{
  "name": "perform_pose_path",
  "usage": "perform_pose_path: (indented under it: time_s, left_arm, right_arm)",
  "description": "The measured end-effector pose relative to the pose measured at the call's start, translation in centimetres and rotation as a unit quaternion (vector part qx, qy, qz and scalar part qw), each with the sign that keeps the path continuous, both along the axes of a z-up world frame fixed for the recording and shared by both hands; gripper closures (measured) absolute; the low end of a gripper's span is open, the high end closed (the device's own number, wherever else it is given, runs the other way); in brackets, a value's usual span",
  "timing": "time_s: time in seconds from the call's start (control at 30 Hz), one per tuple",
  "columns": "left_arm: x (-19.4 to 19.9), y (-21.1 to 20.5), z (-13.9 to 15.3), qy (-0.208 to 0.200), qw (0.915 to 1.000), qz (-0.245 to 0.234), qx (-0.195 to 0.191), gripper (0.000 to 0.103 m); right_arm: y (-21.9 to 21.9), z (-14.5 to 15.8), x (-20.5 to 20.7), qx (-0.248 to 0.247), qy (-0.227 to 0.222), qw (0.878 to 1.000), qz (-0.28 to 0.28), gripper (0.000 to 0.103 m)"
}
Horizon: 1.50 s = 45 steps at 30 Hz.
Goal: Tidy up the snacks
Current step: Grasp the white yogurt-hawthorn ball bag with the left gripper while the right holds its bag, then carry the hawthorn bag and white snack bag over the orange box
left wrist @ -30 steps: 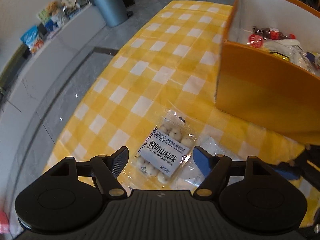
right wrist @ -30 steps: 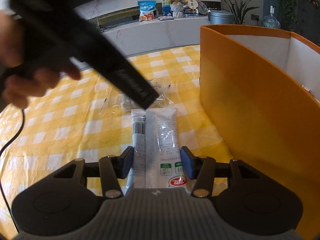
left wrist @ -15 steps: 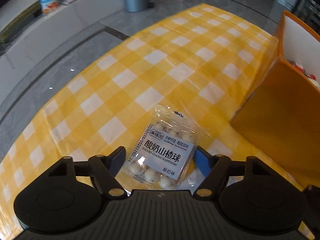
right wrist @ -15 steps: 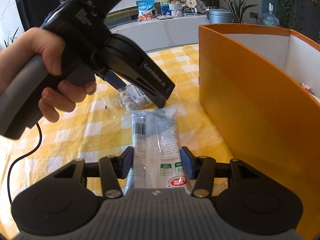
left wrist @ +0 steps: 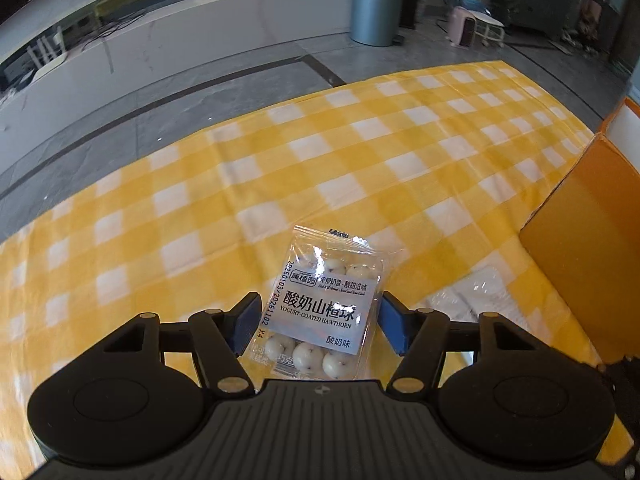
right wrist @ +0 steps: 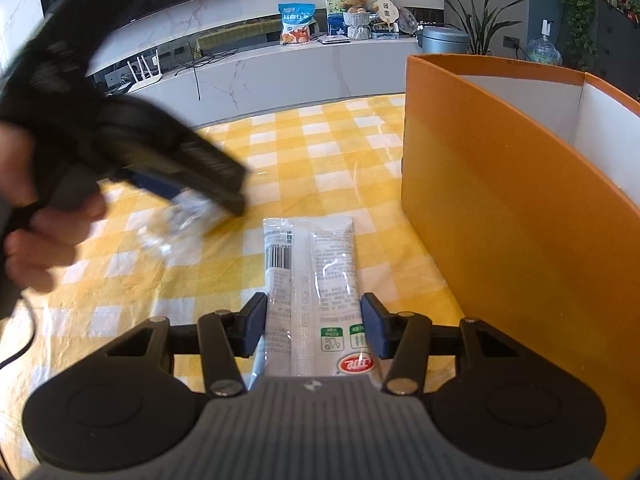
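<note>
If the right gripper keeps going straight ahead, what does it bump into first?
Probably nothing new: the right gripper already straddles the long white snack packet. Past the packet lies bare yellow checked tablecloth, though depth is hard to judge.

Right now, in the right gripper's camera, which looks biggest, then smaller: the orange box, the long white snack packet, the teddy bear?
1. Orange box.
2. Long white snack packet.
3. Teddy bear, though it sits far back, so it may only look tiny.
</note>
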<state>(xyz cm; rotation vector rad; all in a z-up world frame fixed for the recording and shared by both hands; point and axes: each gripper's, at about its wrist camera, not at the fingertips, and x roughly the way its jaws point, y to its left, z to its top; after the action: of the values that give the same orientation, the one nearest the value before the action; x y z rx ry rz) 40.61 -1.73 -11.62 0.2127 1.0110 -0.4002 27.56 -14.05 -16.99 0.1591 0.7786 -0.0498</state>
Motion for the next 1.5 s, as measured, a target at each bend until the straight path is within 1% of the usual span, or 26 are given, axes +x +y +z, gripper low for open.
perform_pose_path:
  time_s: [0.13,0.27,0.4,0.47,0.5,0.53,0.57,0.6,0.63,0.7,0.77,0.8,0.83,0.87,0.9,0.93,1.07,1.13,1.2,1.37,1.5]
  left_arm:
    - [-1.7,3.1,0.1,0.012,0.9982,0.054,-0.024,0.031]
    - [-4.0,5.1,0.5,0.004,0.9962,0.083,-0.029,0.031]
    - [-6.0,6.4,0.6,0.009,0.9936,0.108,-0.032,0.031]
    - [-7.0,7.2,0.4,0.007,0.9918,0.120,-0.043,0.031]
    - [-7.3,7.3,0.0,0.013,0.9922,0.117,-0.039,0.030]
    - [-7.5,7.3,-0.3,0.003,0.9929,0.115,-0.031,0.030]
    - [-7.8,7.1,-0.4,-0.010,0.9937,0.110,-0.016,0.029]
    - [-8.0,6.8,-0.7,-0.018,0.9940,0.107,0.003,0.025]
    - [-8.0,6.6,-1.0,-0.021,0.9940,0.106,0.017,0.024]
    - [-8.1,7.0,-1.3,-0.028,0.9934,0.110,0.013,0.015]
    - [-7.8,7.4,-1.4,-0.026,0.9929,0.116,0.000,0.013]
    - [-7.9,7.4,-1.4,-0.030,0.9931,0.113,0.002,0.013]
    - [-8.0,7.5,-1.4,-0.033,0.9934,0.109,-0.001,0.016]
    - [-8.2,7.5,-1.3,-0.035,0.9936,0.107,-0.007,0.027]
    - [-8.3,7.3,-1.2,-0.040,0.9935,0.106,-0.006,0.033]
    - [-8.6,7.4,-1.1,-0.040,0.9935,0.106,-0.007,0.034]
    - [-9.8,7.9,-0.6,-0.050,0.9909,0.113,-0.052,0.036]
    - [-10.9,8.1,0.0,-0.070,0.9883,0.121,-0.061,0.036]
    - [-12.3,8.4,0.8,-0.091,0.9851,0.122,-0.079,0.036]
    - [-14.9,8.8,2.9,-0.110,0.9725,0.142,-0.149,0.036]
    - [-16.2,8.4,4.9,-0.123,0.9607,0.151,-0.198,0.036]
  right_arm:
    - [0.5,0.0,-0.1,-0.017,-0.003,1.000,0.004,0.053]
    - [0.6,-0.1,-0.3,-0.019,-0.008,1.000,0.004,0.053]
    - [0.6,0.0,-0.7,-0.016,-0.010,1.000,0.005,0.053]
    - [0.6,0.1,-0.8,-0.012,-0.009,1.000,0.005,0.053]
    - [0.5,0.1,-0.9,-0.010,-0.009,1.000,0.004,0.053]
    - [0.5,0.1,-1.0,-0.010,-0.009,1.000,0.004,0.053]
    - [0.6,0.1,-0.9,-0.012,-0.009,1.000,0.005,0.053]
    - [0.7,0.1,-1.0,-0.014,-0.009,1.000,0.006,0.053]
    - [0.8,0.0,-1.0,-0.018,-0.009,1.000,0.006,0.053]
    - [1.0,0.0,-1.0,-0.023,-0.010,1.000,0.007,0.053]
    - [1.1,0.0,-1.0,-0.026,-0.010,1.000,0.008,0.053]
    - [1.1,0.0,-1.0,-0.027,-0.010,1.000,0.008,0.053]
    - [1.2,0.0,-1.0,-0.028,-0.010,1.000,0.008,0.053]
    - [1.2,0.0,-1.0,-0.029,-0.010,1.000,0.008,0.053]
    - [1.3,0.0,-1.0,-0.030,-0.010,0.999,0.008,0.053]
    - [1.4,0.0,-1.0,-0.031,-0.009,0.999,0.008,0.053]
    - [1.5,0.1,-1.1,-0.034,-0.009,0.999,0.016,0.054]
    - [1.9,0.1,-1.4,-0.043,-0.011,0.999,0.030,0.055]
    - [2.2,0.3,-1.7,-0.040,-0.015,0.998,0.044,0.055]
    - [2.6,2.5,-3.0,-0.035,-0.050,0.996,0.068,0.055]
    - [1.5,4.0,-3.8,0.015,-0.043,0.997,0.066,0.055]
